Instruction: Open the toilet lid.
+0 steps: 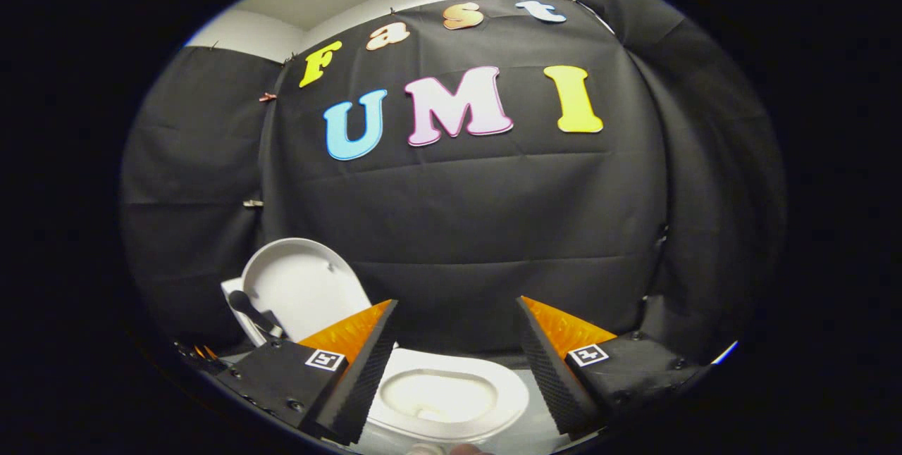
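The white toilet lid stands raised and upright, behind and to the left of my left finger. It leans back towards the black cloth wall. The white seat and bowl lie uncovered below, seen in the gap between my two fingers. My gripper is open, its fingers wide apart with nothing held between them. It hangs above the bowl and touches neither lid nor seat. My left finger hides the lid's lower right part.
A black handle-like part sticks out beside the lid's lower left. The black cloth wall hangs close behind the toilet. A pale floor shows around the bowl's base.
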Demonstrator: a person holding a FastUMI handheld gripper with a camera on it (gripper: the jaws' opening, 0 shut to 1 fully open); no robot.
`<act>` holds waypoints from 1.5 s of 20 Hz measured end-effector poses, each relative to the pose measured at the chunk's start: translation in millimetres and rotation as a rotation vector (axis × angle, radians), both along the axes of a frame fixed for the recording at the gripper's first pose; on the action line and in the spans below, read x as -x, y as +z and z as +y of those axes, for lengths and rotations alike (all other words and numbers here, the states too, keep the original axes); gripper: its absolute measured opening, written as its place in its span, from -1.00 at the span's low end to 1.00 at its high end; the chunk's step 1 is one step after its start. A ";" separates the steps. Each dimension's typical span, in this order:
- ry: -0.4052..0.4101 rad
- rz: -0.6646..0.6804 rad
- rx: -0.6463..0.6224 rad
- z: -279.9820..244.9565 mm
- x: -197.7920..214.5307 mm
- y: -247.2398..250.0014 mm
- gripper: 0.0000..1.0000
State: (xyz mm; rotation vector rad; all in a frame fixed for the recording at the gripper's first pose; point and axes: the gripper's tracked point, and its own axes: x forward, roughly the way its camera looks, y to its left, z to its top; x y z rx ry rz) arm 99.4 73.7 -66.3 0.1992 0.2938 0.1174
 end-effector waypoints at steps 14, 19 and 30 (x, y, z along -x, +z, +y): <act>-0.174 0.009 0.034 -71.0 51.7 -2.2 0.98; -0.147 -0.021 0.079 -60.9 53.5 3.8 0.98; -0.117 -0.018 0.087 -52.3 56.1 2.1 0.98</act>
